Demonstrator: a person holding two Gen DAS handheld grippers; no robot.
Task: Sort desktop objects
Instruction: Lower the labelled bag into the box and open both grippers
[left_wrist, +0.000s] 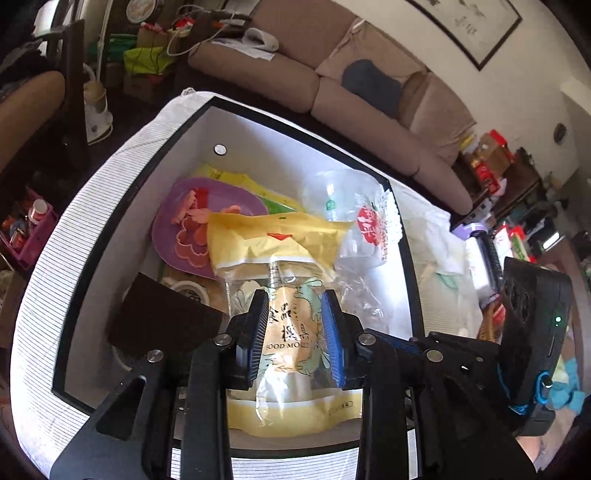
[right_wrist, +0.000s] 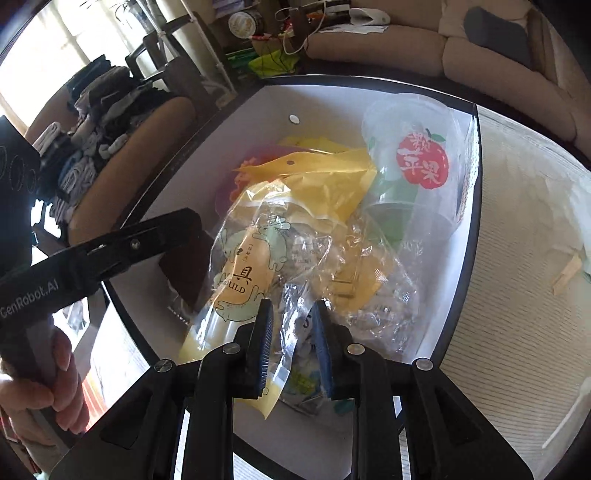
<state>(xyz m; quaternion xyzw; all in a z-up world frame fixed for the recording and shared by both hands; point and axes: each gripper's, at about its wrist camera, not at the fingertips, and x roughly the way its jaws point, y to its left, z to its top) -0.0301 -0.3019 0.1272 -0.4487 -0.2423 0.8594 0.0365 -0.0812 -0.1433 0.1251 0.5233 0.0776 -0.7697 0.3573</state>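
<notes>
Living room, beige sofa (left_wrist: 369, 99) behind; a white-lined box (left_wrist: 258, 136) sits on the striped desk (right_wrist: 517, 295) cover.

The yellow food-mould pouch (left_wrist: 288, 325) lies in the box, on top of a purple tray (left_wrist: 177, 206), beside a clear apple-print cup (right_wrist: 413, 162).

Left gripper (left_wrist: 295, 328) straddles the pouch's printed middle, fingers slightly spread; pads look just off the film, so not pinching.

Right gripper (right_wrist: 293, 345) is narrowly parted around a crinkled clear bag (right_wrist: 299, 332); contact is probably there, glare makes it hard to confirm.

To do it well: lift the left straight up so it doesn't snag the pouch, let go of the bag low inside the box, and keep clear of the cup.
</notes>
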